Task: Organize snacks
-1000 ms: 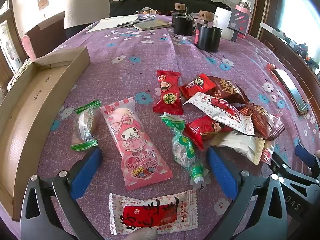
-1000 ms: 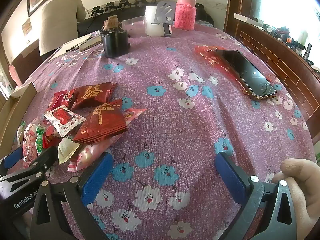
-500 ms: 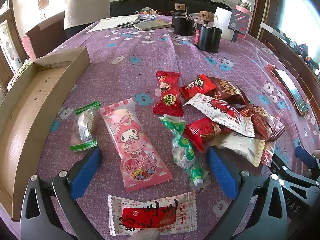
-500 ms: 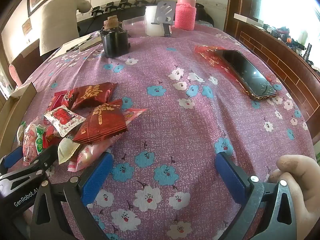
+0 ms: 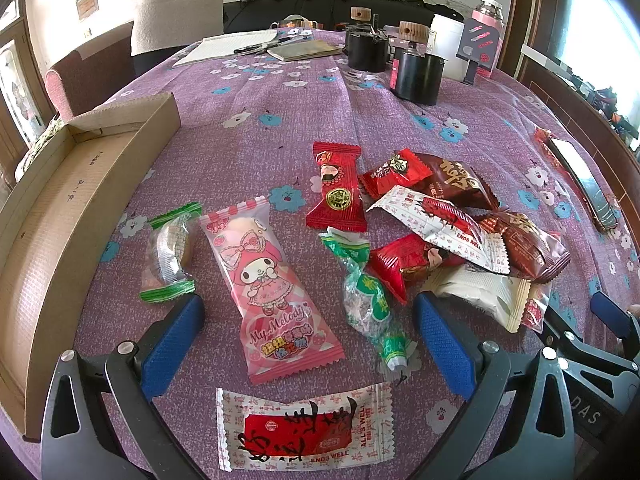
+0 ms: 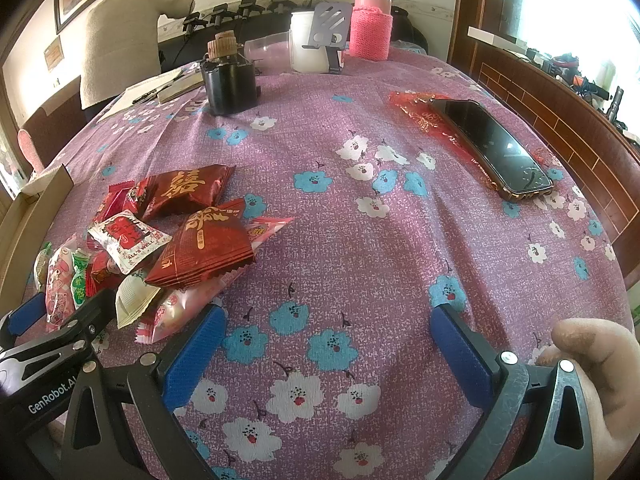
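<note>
Several wrapped snacks lie on the purple flowered tablecloth. In the left wrist view my left gripper is open low over a pink My Melody pack and a green-and-clear candy. A white-and-red pack lies nearest, a green-striped clear candy to the left, and a pile of red and brown packs to the right. An open cardboard box stands at far left. My right gripper is open over bare cloth, right of the brown pack and the pile.
A phone on red wrapping lies at the right. Black jars, a pink flask, a white cup and papers with pens stand at the far side. A person in a light top stands behind the table. A hand holds the right gripper.
The left wrist view has barely shifted. The person behind the table has moved an arm. Both grippers stay open in place.
</note>
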